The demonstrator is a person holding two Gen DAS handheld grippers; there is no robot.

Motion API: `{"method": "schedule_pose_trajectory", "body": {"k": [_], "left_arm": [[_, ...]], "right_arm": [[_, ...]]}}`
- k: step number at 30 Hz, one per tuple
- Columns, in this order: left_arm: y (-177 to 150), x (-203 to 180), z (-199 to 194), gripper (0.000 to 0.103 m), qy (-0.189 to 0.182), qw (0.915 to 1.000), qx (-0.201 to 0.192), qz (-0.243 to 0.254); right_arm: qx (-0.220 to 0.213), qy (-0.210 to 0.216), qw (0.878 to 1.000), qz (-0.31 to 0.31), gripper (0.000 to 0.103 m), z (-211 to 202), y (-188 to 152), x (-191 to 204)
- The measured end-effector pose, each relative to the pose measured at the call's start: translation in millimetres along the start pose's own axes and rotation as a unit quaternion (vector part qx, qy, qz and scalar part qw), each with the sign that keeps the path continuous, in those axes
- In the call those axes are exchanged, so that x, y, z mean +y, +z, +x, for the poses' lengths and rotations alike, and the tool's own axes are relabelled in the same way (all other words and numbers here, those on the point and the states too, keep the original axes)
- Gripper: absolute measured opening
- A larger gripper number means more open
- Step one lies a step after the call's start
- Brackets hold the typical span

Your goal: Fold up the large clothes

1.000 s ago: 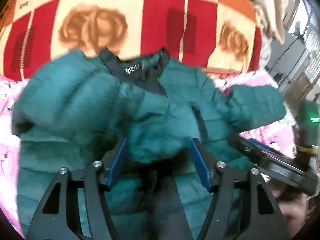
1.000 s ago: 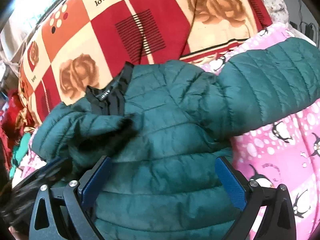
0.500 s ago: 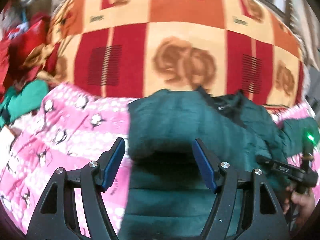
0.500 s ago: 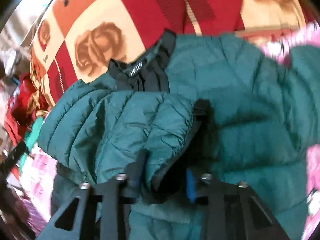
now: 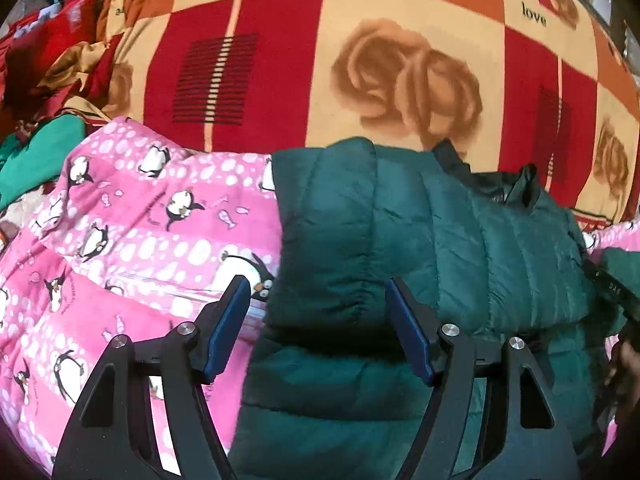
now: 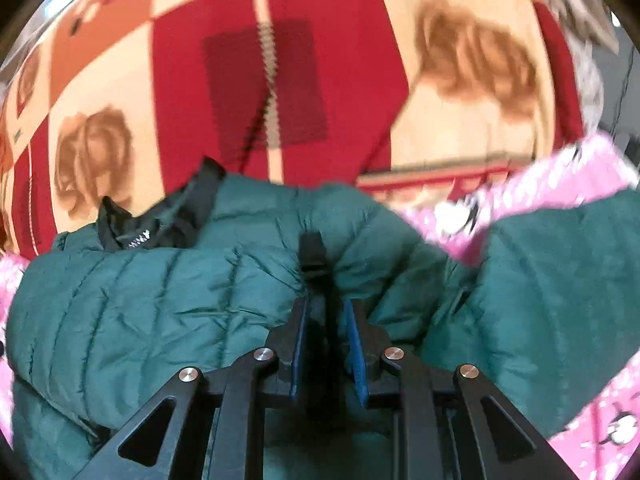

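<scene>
A dark green puffer jacket (image 5: 400, 248) with a black collar (image 5: 492, 184) lies on a pink penguin-print quilt (image 5: 132, 232). One sleeve is folded across its chest. My left gripper (image 5: 318, 308) is open, its blue pads on either side of the jacket's folded left edge, not touching it. In the right wrist view the jacket (image 6: 160, 308) fills the lower half. My right gripper (image 6: 325, 312) is shut on the black cuff (image 6: 314, 256) of the folded sleeve. The other sleeve (image 6: 560, 300) lies out to the right.
A red, orange and cream rose-print blanket (image 5: 360, 60) rises behind the jacket. A heap of red and green clothes (image 5: 36, 92) sits at the far left. The other gripper and the hand holding it show at the right edge (image 5: 616, 292).
My left gripper let go of the sleeve and swung left to the jacket's edge. My right gripper moved onto the folded sleeve's cuff and closed on it.
</scene>
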State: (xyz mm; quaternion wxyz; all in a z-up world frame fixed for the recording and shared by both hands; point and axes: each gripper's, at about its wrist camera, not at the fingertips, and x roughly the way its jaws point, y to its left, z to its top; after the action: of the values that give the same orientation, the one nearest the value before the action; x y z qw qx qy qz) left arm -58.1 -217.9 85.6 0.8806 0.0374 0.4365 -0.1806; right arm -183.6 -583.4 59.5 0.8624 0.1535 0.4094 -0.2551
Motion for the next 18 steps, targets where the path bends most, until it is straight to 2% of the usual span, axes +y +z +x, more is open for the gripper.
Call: {"method": "schedule_pose_trajectory", "body": {"k": [1,2,3,4,6,8,12,15,18], "left_arm": [[0.8,-2.5,1.0,0.070,-0.002,1.0000,0.000,0.001],[2.2,-4.9,0.8,0.070,-0.005,1.0000,-0.002,0.002],[4.1,-7.5,0.1,0.070,-0.007,0.9999,-0.007,0.004],[5.6,-9.8,-0.2,0.070,-0.007,0.9999,-0.011,0.005],[10.3,-15.8,1.3,0.070,-0.008,0.9998,-0.015,0.008],[15.0,-23.2,5.4,0.070,-0.009,0.9997,-0.019,0.009],[21.1,-35.2,22.2,0.070,-0.001,0.9998,-0.018,0.002],[21.0,-41.8,35.7,0.071,0.012,0.9998,-0.014,0.004],[16.5,-48.6,46.0,0.078,0.022,0.9994,-0.015,0.022]], "right_arm": [[0.006,0.000,1.000,0.010,0.020,0.8,-1.9,-4.5],[0.008,0.000,1.000,0.023,0.028,-3.2,-4.7,-11.7],[0.003,0.001,0.999,0.034,0.042,-11.2,-8.0,-17.7],[-0.003,0.007,0.999,0.040,0.047,-19.3,-9.8,-21.1],[-0.015,0.034,0.999,0.035,0.048,-38.0,-14.1,-17.5],[-0.015,0.067,0.998,0.001,0.048,-50.2,-14.6,1.4],[0.006,0.124,0.991,-0.052,0.048,-39.3,-14.4,41.5],[0.025,0.121,0.990,-0.066,0.048,-11.3,-16.6,59.4],[0.038,0.101,0.991,-0.077,0.048,19.3,-18.1,65.6]]}}
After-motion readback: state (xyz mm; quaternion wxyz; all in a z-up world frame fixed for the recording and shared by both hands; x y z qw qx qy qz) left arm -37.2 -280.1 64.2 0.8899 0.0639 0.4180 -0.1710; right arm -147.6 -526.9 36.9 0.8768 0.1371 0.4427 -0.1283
